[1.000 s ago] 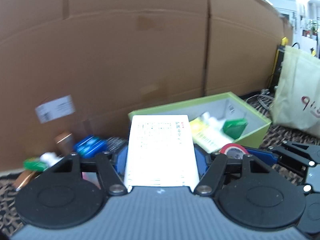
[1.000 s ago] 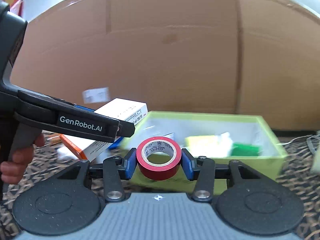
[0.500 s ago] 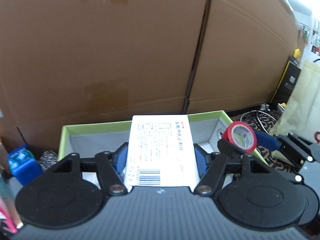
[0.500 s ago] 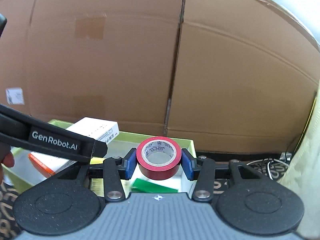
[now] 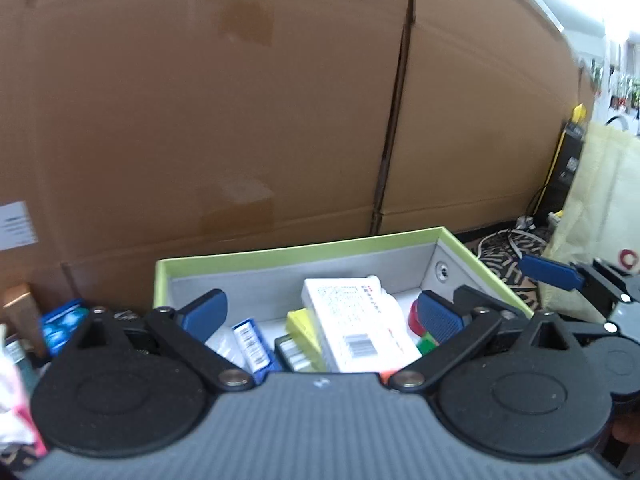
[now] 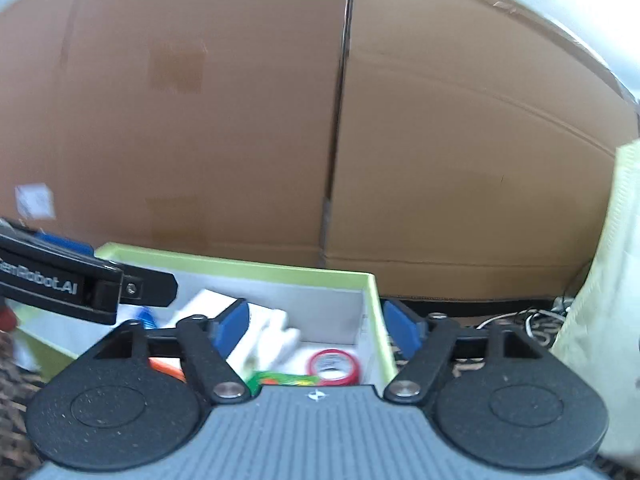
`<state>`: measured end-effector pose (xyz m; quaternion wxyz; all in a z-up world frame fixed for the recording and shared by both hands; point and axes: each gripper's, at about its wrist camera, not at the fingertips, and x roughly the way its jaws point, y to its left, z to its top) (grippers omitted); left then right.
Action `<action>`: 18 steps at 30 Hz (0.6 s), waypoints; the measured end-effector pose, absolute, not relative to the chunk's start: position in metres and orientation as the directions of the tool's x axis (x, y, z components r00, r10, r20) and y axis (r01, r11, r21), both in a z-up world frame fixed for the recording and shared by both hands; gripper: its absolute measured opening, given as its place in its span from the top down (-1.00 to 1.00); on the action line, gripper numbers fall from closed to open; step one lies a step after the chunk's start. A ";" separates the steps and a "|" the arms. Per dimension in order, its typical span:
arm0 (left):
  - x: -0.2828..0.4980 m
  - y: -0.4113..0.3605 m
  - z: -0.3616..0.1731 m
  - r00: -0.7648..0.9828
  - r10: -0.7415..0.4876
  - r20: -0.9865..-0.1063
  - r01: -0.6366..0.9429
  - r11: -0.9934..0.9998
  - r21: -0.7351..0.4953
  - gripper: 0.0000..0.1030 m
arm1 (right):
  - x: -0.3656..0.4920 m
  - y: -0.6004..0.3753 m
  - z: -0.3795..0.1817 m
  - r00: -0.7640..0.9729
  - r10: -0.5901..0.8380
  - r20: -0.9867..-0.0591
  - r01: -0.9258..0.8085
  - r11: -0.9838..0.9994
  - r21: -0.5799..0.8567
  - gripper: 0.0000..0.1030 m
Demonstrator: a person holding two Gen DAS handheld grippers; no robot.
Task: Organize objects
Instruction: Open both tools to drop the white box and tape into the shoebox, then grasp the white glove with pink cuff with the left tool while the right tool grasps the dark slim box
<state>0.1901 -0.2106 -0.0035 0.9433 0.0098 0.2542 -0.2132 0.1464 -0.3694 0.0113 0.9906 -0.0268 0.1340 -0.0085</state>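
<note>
My left gripper [image 5: 322,314] hangs over the green box [image 5: 300,252], its jaws opening wide with nothing pressed between the blue pads. Below them the white carton [image 5: 356,320] lies loose in the box on other packets. In the right wrist view my right gripper [image 6: 318,330] is over the box's right end [image 6: 372,292], jaws opening and nothing held. The red tape roll [image 6: 334,366] lies flat in the right corner; the left wrist view shows only its edge [image 5: 414,318] behind a finger. The left gripper's body [image 6: 80,284] crosses the right wrist view at left.
A tall cardboard wall [image 5: 240,120] stands right behind the box. A cream bag [image 5: 600,216] and cables [image 5: 508,236] sit to the right. Blue packets [image 5: 60,324] and other small items lie left of the box. Inside are a yellow box [image 5: 300,332] and a green packet [image 6: 280,380].
Both grippers travelled over the green box and opened. The white carton left the left jaws and the red tape left the right jaws; both now lie inside the box.
</note>
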 end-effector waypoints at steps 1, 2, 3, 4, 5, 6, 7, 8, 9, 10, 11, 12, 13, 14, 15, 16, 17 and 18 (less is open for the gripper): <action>0.184 -0.207 0.002 0.783 -0.396 -0.479 0.406 0.910 -0.088 -1.00 | 0.137 -0.366 0.012 0.968 -0.006 -0.250 -0.002 0.999 -0.032 -0.67; 0.175 -0.201 0.004 0.787 -0.392 -0.476 0.401 0.912 -0.086 -1.00 | 0.127 -0.362 0.013 0.971 0.013 -0.237 -0.017 1.000 -0.014 -0.71; 0.166 -0.194 0.004 0.790 -0.388 -0.474 0.397 0.914 -0.087 -1.00 | 0.117 -0.356 0.013 0.972 0.029 -0.232 -0.029 1.000 0.002 -0.71; 0.156 -0.184 0.003 0.793 -0.379 -0.478 0.389 0.918 -0.081 -1.00 | 0.109 -0.351 0.012 0.972 0.042 -0.231 -0.040 0.999 0.014 -0.71; 0.150 -0.178 0.004 0.795 -0.366 -0.483 0.380 0.922 -0.074 -1.00 | 0.100 -0.346 0.010 0.971 0.058 -0.231 -0.053 0.998 0.027 -0.71; 0.142 -0.167 0.005 0.800 -0.352 -0.487 0.367 0.928 -0.069 -1.00 | 0.093 -0.340 0.008 0.970 0.077 -0.232 -0.070 0.997 0.040 -0.71; 0.136 -0.158 0.003 0.803 -0.335 -0.493 0.351 0.934 -0.063 -1.00 | 0.090 -0.334 0.006 0.968 0.096 -0.234 -0.086 0.995 0.053 -0.72; 0.129 -0.148 0.004 0.807 -0.319 -0.497 0.335 0.940 -0.060 -1.00 | 0.085 -0.326 0.003 0.963 0.116 -0.243 -0.103 0.993 0.065 -0.72; 0.121 -0.137 0.004 0.811 -0.302 -0.501 0.315 0.947 -0.061 -1.00 | 0.076 -0.320 0.002 0.958 0.132 -0.254 -0.119 0.991 0.068 -0.72; 0.116 -0.127 0.003 0.814 -0.287 -0.505 0.297 0.953 -0.063 -1.00 | 0.072 -0.312 0.000 0.954 0.148 -0.262 -0.134 0.989 0.068 -0.72; 0.111 -0.117 0.000 0.816 -0.274 -0.508 0.279 0.958 -0.069 -1.00 | 0.069 -0.304 -0.003 0.949 0.161 -0.272 -0.149 0.987 0.064 -0.72; 0.107 -0.108 -0.003 0.817 -0.261 -0.514 0.260 0.963 -0.074 -1.00 | 0.068 -0.295 -0.006 0.943 0.176 -0.284 -0.165 0.984 0.060 -0.72; 0.104 -0.100 -0.006 0.817 -0.245 -0.523 0.240 0.968 -0.080 -1.00 | 0.070 -0.288 -0.013 0.935 0.192 -0.297 -0.181 0.981 0.062 -0.72; 0.102 -0.090 -0.010 0.815 -0.229 -0.533 0.216 0.972 -0.087 -1.00 | 0.071 -0.281 -0.018 0.925 0.214 -0.315 -0.202 0.977 0.070 -0.72; 0.100 -0.081 -0.015 0.812 -0.214 -0.543 0.192 0.976 -0.098 -1.00 | 0.072 -0.272 -0.023 0.911 0.239 -0.335 -0.223 0.971 0.085 -0.72; 0.099 -0.070 -0.019 0.809 -0.203 -0.551 0.169 0.979 -0.113 -1.00 | 0.072 -0.265 -0.027 0.898 0.262 -0.352 -0.242 0.965 0.103 -0.72; 0.095 -0.057 -0.021 0.805 -0.194 -0.560 0.146 0.981 -0.130 -1.00 | 0.072 -0.256 -0.032 0.887 0.282 -0.366 -0.258 0.960 0.113 -0.72; 0.093 -0.046 -0.025 0.801 -0.183 -0.570 0.121 0.982 -0.145 -1.00 | 0.070 -0.246 -0.036 0.874 0.300 -0.382 -0.275 0.954 0.120 -0.72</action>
